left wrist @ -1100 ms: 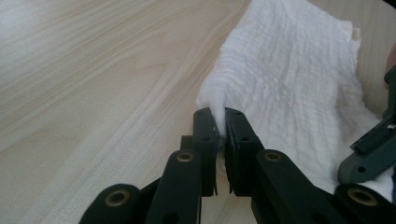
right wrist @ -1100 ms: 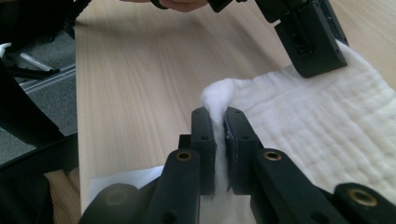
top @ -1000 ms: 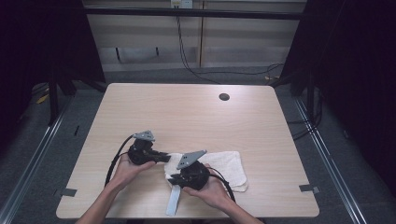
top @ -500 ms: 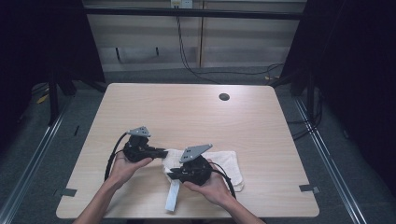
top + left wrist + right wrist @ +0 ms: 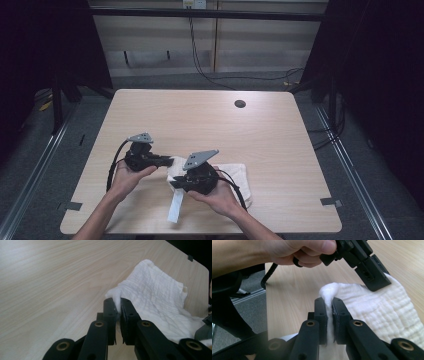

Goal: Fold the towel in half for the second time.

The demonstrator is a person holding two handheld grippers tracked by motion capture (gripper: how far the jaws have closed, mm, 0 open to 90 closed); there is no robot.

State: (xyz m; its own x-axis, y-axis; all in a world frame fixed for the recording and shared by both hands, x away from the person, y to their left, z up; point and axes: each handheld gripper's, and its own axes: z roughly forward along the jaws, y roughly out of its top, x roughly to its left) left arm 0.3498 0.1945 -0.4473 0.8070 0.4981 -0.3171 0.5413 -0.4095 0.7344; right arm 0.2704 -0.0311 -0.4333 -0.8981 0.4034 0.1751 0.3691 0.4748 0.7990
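Between the jaws, right gripper (image 5: 327, 303): a raised fold of the white cloth (image 5: 387, 312) is pinched, jaws closed on it.
Between the jaws, left gripper (image 5: 118, 305): another edge of the cloth is clamped.
Just beyond the right gripper: the left gripper is held by a hand (image 5: 287, 252).
Under both grippers: the cloth is spread on the bench (image 5: 210, 125), near its front edge.
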